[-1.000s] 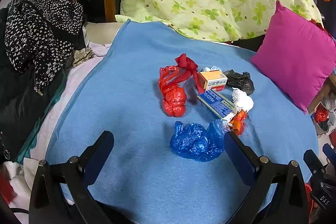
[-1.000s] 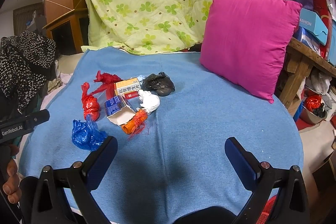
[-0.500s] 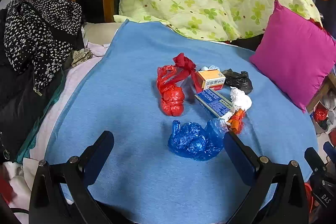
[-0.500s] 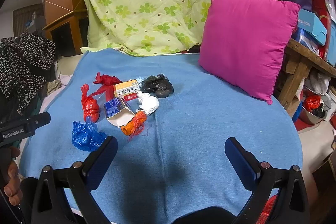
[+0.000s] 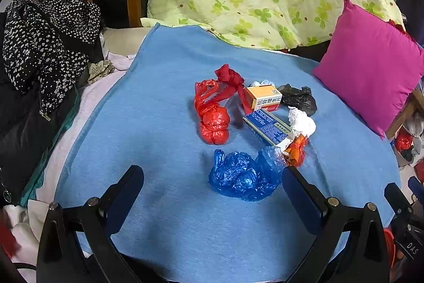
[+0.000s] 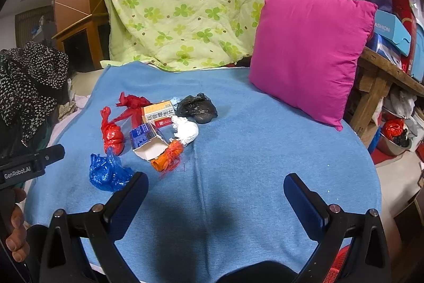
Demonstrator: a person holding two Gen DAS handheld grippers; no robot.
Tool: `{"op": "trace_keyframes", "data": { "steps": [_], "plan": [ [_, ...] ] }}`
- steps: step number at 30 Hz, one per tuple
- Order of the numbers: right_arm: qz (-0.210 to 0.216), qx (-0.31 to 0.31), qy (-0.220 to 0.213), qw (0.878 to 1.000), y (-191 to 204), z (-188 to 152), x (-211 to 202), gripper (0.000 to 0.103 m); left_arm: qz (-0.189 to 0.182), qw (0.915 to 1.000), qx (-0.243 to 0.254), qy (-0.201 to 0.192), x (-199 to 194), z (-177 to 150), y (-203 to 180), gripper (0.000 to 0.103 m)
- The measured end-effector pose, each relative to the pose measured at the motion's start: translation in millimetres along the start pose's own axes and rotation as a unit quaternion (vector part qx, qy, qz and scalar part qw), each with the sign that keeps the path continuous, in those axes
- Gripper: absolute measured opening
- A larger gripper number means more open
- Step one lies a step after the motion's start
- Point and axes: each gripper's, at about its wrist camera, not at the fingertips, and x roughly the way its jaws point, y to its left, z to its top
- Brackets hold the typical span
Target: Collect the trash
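Trash lies in a cluster on the blue blanket [image 5: 159,123]: a blue plastic bag [image 5: 243,174], a red bag [image 5: 213,113], an orange box [image 5: 263,97], a blue box [image 5: 269,126], a white wad [image 5: 302,121], a black bag [image 5: 299,98] and an orange scrap [image 5: 295,150]. My left gripper [image 5: 212,192] is open and empty, just short of the blue bag. My right gripper [image 6: 214,195] is open and empty, right of the pile; the blue bag [image 6: 106,171] lies by its left finger, the orange scrap [image 6: 167,157] ahead.
A magenta pillow [image 6: 307,55] leans at the right. A green clover quilt [image 6: 198,4] is heaped at the back. Black spotted clothes [image 5: 45,44] lie at the left. A wooden bench [image 6: 381,81] with boxes stands right of the bed.
Both grippers have crept slightly forward toward the trash pile. Nothing was grasped or moved.
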Motion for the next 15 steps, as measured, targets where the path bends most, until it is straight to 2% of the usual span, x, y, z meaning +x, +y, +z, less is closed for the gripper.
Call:
{"op": "trace_keyframes", "data": {
  "steps": [15],
  "plan": [
    [-0.002, 0.004, 0.002, 1.0, -2.8, -1.9, 4.1, 0.103, -0.001, 1.0, 0.005, 0.007, 6.1, -1.3, -3.9, 0.103]
  ]
}}
